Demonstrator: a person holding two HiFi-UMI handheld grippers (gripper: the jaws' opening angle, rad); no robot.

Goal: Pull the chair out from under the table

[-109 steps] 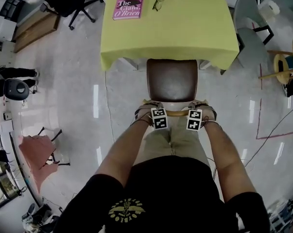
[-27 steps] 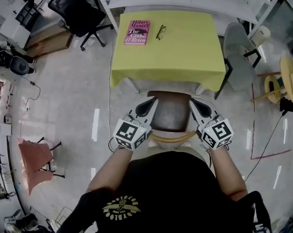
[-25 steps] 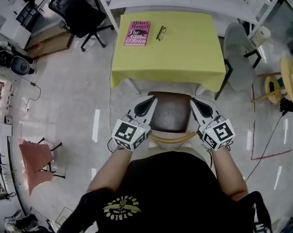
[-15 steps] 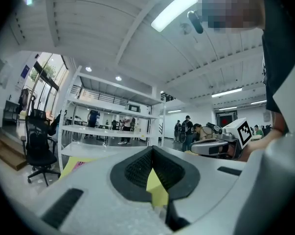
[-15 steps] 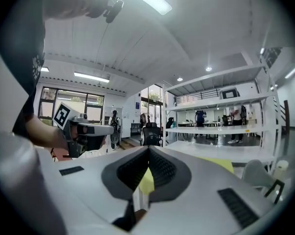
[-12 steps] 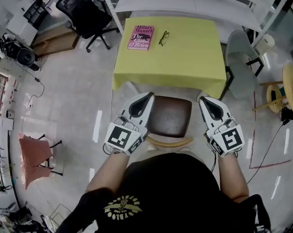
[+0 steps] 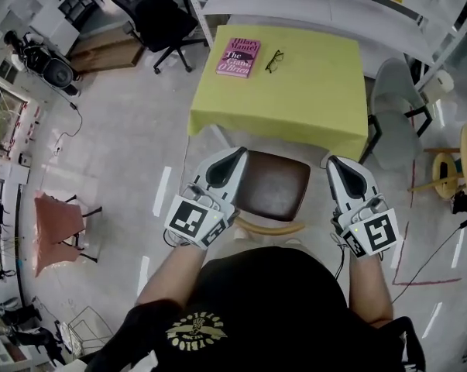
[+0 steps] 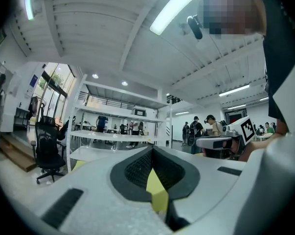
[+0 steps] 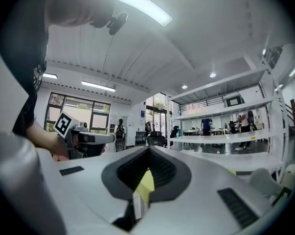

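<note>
since 4.4 s ago: both grippers are off the chair's backrest, higher toward the head cam and spread wider. back then they sat side by side right at the backrest, cubes almost touching.

left gripper (image 7: 235, 153): jaws clenched, pads meet in its own view, nothing between them. in the head view its tip overlaps the seat's left edge, but i can't tell contact from there. marker cube (image 7: 193, 222) faces up, near the person's body.

right gripper (image 7: 338, 162): jaws also clamped together, empty. it sits just right of the seat, clear of it in the head view. its cube (image 7: 375, 232) faces up too.

both point level, away from the person. each gripper view looks across the room at ceiling lights, white shelving and distant people. the left gripper view catches the other gripper's cube at far right, and the right gripper view catches the left one at far left. a yellow sliver shows in the notch under the pads in both, source unclear.

chair (image 7: 276, 186): brown seat directly in front of the person, wooden backrest (image 7: 268, 228) toward them. nearly the whole seat is visible, with its far edge about at the near hem of the table (image 7: 295, 99). neither gripper holds it.

on the yellow table's far left: book (image 7: 238, 56), glasses (image 7: 274, 60) just right of it. grey chair (image 7: 396, 126) at the table's right side, black office chair (image 7: 156, 14) beyond the far left corner.
</note>
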